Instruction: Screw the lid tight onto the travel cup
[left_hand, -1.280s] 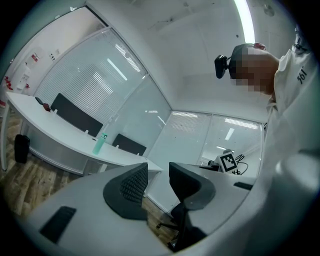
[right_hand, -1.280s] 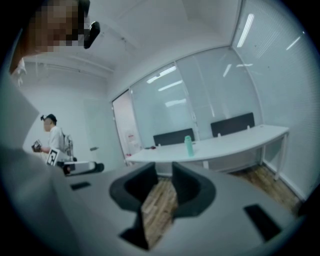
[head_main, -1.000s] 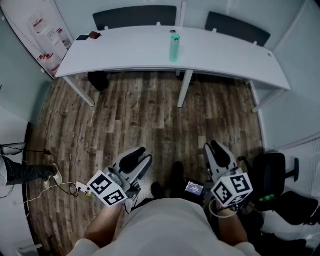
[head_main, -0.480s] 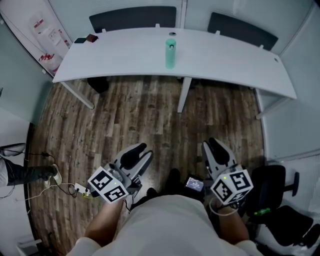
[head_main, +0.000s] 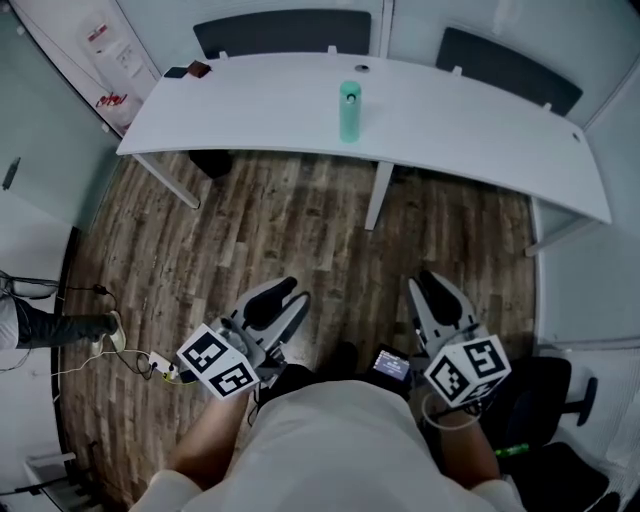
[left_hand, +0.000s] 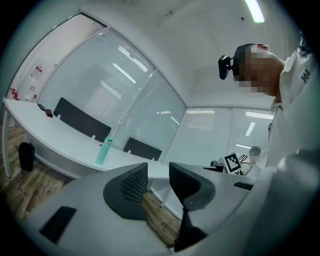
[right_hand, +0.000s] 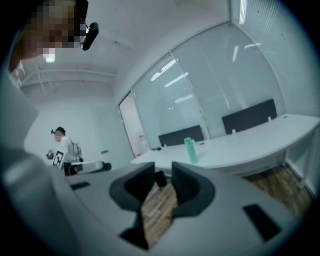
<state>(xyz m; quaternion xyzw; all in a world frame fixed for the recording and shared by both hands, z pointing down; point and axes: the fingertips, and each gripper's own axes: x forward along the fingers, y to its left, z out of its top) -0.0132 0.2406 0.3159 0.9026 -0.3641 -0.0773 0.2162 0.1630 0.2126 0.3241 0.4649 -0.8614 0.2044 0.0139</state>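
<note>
While you stand back on the wood-plank floor (head_main: 260, 230), the mint-green travel cup (head_main: 349, 112) stands upright near the middle of the long white table (head_main: 470, 125), well apart from both of your tools. Your left gripper (head_main: 293, 292) and right gripper (head_main: 420, 283) are held low and close to your body, pointing toward the table. Each one's jaws stand a little apart with a narrow gap, and only floor shows between them; neither has hold of anything. From the left gripper view the cup (left_hand: 102, 152) shows above the jaws, far off on the tabletop; the right gripper view shows it (right_hand: 190, 150) the same way. Black-and-white square markers cover the cube on each tool. A sheet on the wall (head_main: 108, 50) carries red print too small to read, and no lettering on the cup can be made out. Two dark chair backs (head_main: 285, 30) stand behind the table.
</note>
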